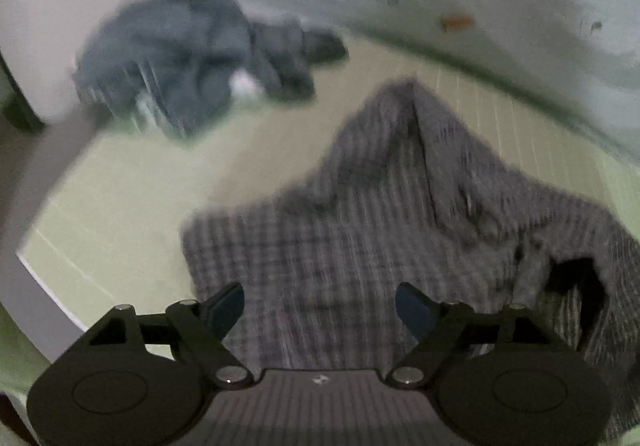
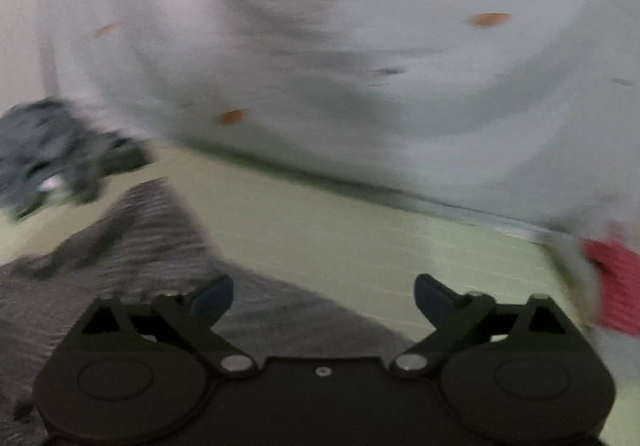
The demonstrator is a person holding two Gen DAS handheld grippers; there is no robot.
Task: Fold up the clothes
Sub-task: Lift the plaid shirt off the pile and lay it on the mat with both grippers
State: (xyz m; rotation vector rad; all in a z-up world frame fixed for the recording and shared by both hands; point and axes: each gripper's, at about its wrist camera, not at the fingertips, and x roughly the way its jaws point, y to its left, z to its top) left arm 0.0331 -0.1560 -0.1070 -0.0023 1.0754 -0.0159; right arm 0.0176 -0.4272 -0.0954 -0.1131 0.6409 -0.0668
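A grey checked shirt (image 1: 380,206) lies rumpled on the pale green surface (image 1: 120,198), one part standing up in a peak. My left gripper (image 1: 320,306) hangs over the shirt's near edge, fingers wide apart and empty. In the right wrist view the same shirt (image 2: 132,242) spreads from the left under my right gripper (image 2: 323,296), which is open with nothing between its blue pads. Both views are blurred.
A crumpled blue-grey garment (image 1: 192,54) lies at the far left of the surface, also seen in the right wrist view (image 2: 52,150). A white cloth with orange spots (image 2: 360,66) hangs behind. Something red (image 2: 616,282) sits at the right edge.
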